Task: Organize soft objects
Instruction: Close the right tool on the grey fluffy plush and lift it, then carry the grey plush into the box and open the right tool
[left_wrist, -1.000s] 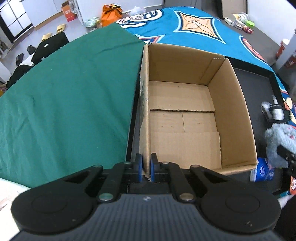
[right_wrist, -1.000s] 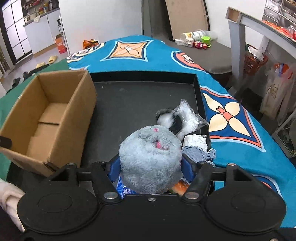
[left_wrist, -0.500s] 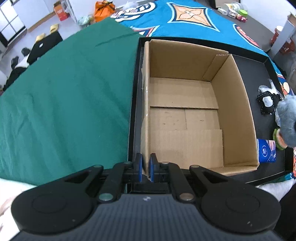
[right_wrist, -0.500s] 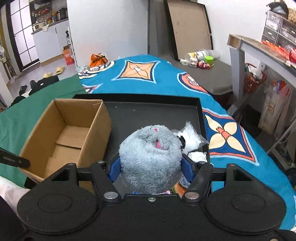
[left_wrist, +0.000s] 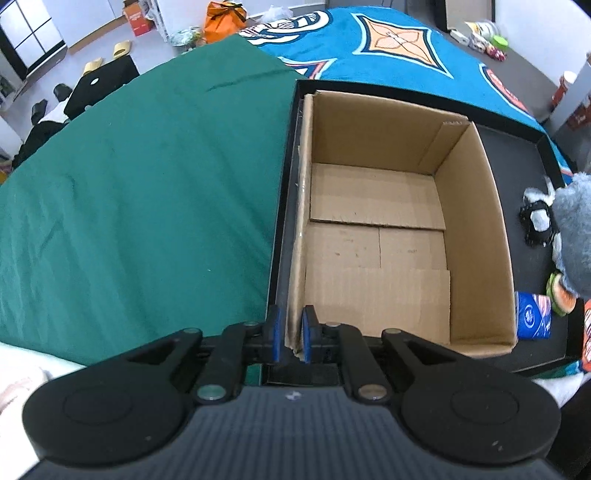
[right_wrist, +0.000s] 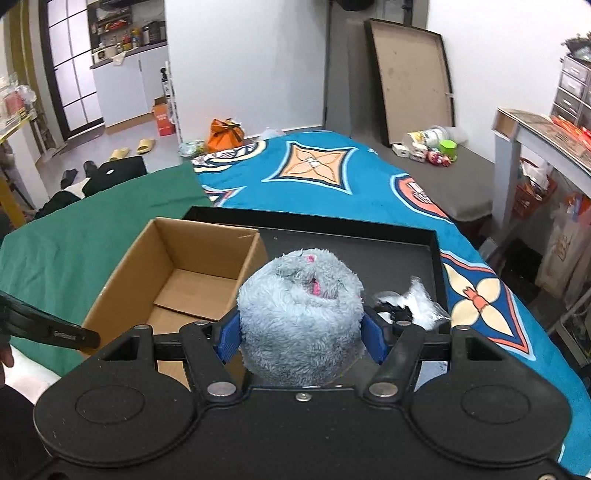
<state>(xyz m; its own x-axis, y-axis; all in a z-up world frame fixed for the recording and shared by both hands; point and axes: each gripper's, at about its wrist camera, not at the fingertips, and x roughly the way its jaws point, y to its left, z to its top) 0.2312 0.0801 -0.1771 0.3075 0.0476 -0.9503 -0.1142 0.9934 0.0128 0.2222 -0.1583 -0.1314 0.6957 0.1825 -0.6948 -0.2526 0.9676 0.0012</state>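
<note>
Both tongs are clamping something. Seen from the left wrist, the left gripper (left_wrist: 292, 334) is pinching the near left corner of the cardboard box (left_wrist: 391, 236), its blue pads (left_wrist: 276, 334) pressing on either side of the box wall. The box is sitting open inside the black tray (left_wrist: 517, 147), against the tray's left rim, and showing only its folded bottom flaps. To the left of the tray a green cloth (left_wrist: 147, 192) is covering the surface; beyond it a blue patterned cloth (left_wrist: 388, 48) is spreading out. At the right edge of this view the grey plush toy (left_wrist: 574, 236) is hanging above the tray floor, right of the box, with a black-and-white soft item (left_wrist: 537, 221) lying in the tray behind it and a blue packet (left_wrist: 533, 319) lying just beside the box's near right corner.

Seen from the right wrist, the right gripper (right_wrist: 300, 336) is squeezing the grey plush toy (right_wrist: 299, 314) between its blue pads (right_wrist: 373, 338), holding it above the tray (right_wrist: 369, 229) just right of the box (right_wrist: 173, 273). A crinkled clear bag holding the black-and-white item (right_wrist: 410, 304) is lying by the tray's right rim. One black finger of the left gripper (right_wrist: 51, 328) is showing at the box's near left corner.
</note>
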